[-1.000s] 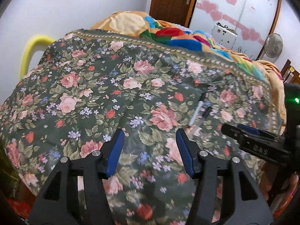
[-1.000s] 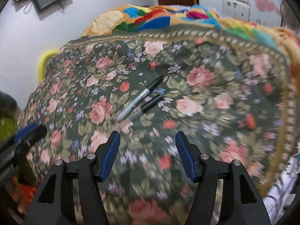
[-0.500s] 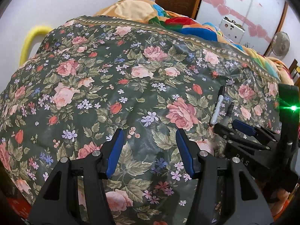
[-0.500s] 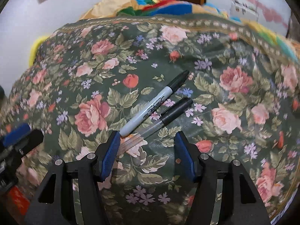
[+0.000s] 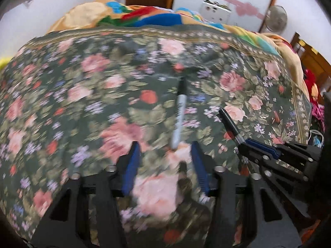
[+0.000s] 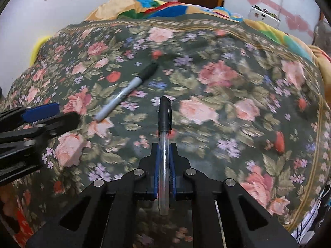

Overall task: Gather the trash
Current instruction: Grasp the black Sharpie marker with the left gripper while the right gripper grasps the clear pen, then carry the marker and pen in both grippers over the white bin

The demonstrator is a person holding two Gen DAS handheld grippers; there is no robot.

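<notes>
- Right tongs (image 6: 164, 155) have just snapped closed, and the blue pads are pinching the clear barrel of a ballpoint pen (image 6: 164, 142), black cap pointing away toward the far side of the bed.
- In the left wrist view that same pen (image 5: 229, 125) sticks up out of the right tongs (image 5: 251, 145) at a slant, so it looks lifted clear of the floral bedspread (image 5: 82, 86). That is one item in hand.
- Left tongs (image 5: 165, 159) have just been narrowing, but they are spread, with nothing pressed between the pads.
- Just ahead of them lies the grey marker (image 5: 179, 114), black cap at the far end; its near tip sits right at the gap between the tips, not yet gripped.
- From the right wrist view the marker (image 6: 126, 92) lies flat on the bedspread (image 6: 227, 95), left of the held pen, with the left tongs (image 6: 51, 113) close to its near end.
- Judging progress: one pen secured, the marker next in line, and no bin or bag is visible, so dropping both off is still to come.
- Far end of the bed: a bright patchwork quilt (image 6: 157, 6), untouched.
</notes>
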